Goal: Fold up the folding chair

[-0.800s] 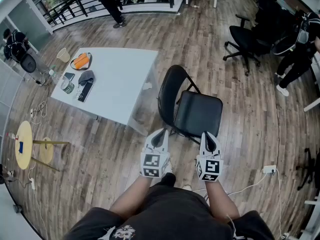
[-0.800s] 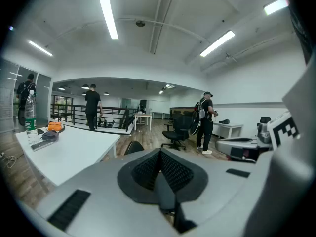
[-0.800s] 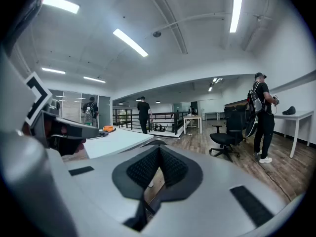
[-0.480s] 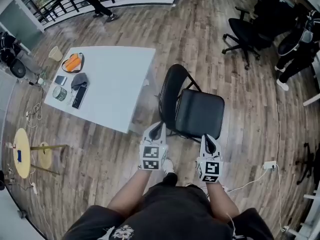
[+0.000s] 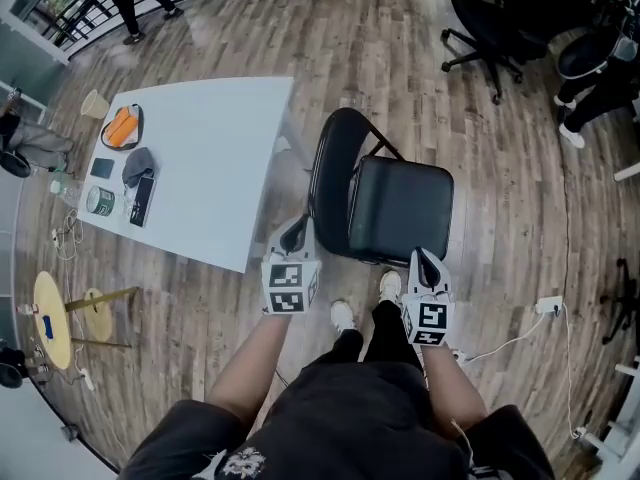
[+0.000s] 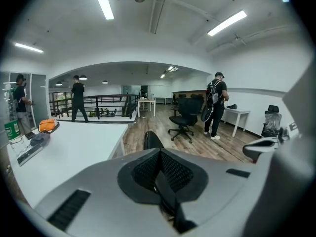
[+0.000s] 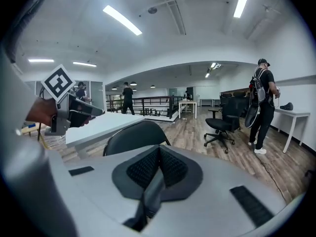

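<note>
The black folding chair stands unfolded beside the white table, with its seat (image 5: 400, 208) facing me and its round backrest (image 5: 330, 168) on the table side. My left gripper (image 5: 297, 230) is shut and empty, just short of the backrest's near edge. My right gripper (image 5: 424, 259) is also shut and empty, at the seat's near right corner, apart from it. In the left gripper view the shut gripper (image 6: 160, 174) points past the backrest's top (image 6: 152, 141). The right gripper view has its shut gripper (image 7: 157, 174) below the backrest (image 7: 133, 135), and the left gripper (image 7: 74, 110) shows at the left.
The white table (image 5: 210, 168) left of the chair carries an orange pouch (image 5: 121, 126), a tin (image 5: 99, 201) and small items. A black office chair (image 5: 490, 18) stands far right, and a power strip (image 5: 548, 306) with cable lies on the floor. People stand at the room's edges.
The grippers have spread apart: the left one has moved left and forward towards the backrest's side, and the right one has stayed near the seat's corner. My feet now show below the chair.
</note>
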The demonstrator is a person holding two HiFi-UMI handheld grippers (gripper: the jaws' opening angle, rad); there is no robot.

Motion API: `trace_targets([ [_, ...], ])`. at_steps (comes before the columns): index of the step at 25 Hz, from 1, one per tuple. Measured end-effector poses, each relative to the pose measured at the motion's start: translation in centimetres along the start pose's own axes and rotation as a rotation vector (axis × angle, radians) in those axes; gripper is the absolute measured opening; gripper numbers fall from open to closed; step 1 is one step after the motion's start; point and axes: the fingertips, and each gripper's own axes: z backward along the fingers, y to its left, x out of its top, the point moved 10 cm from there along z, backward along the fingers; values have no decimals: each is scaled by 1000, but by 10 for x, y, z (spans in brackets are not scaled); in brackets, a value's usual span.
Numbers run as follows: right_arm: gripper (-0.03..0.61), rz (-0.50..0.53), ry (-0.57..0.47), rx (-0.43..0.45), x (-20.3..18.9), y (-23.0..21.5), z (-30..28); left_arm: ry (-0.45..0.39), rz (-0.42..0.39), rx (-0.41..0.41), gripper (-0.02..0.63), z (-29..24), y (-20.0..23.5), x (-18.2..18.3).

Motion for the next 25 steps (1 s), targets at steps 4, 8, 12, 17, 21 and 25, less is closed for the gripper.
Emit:
trace_targets([
  [4,12,-8,43,26,-10,-25,-29,71,-16,33,5,-33,2,6],
  [8,12,-1,91,50,-17,-50,-56,198,5,81,19,-69,8,5],
  [12,12,-8,167,66,-36,-71,-75,347,36,70,138,-101,12,-4],
  [17,56,-98,301,96,-72,-107,-103,397,35,121,158,-130,22,-4],
  [21,173,-178,416,117,-108,-141,-122,422,70,133,160,-148,31,-4],
  [25,207,-279,507,96,-150,-177,-141,442,78,94,172,-162,35,-2],
])
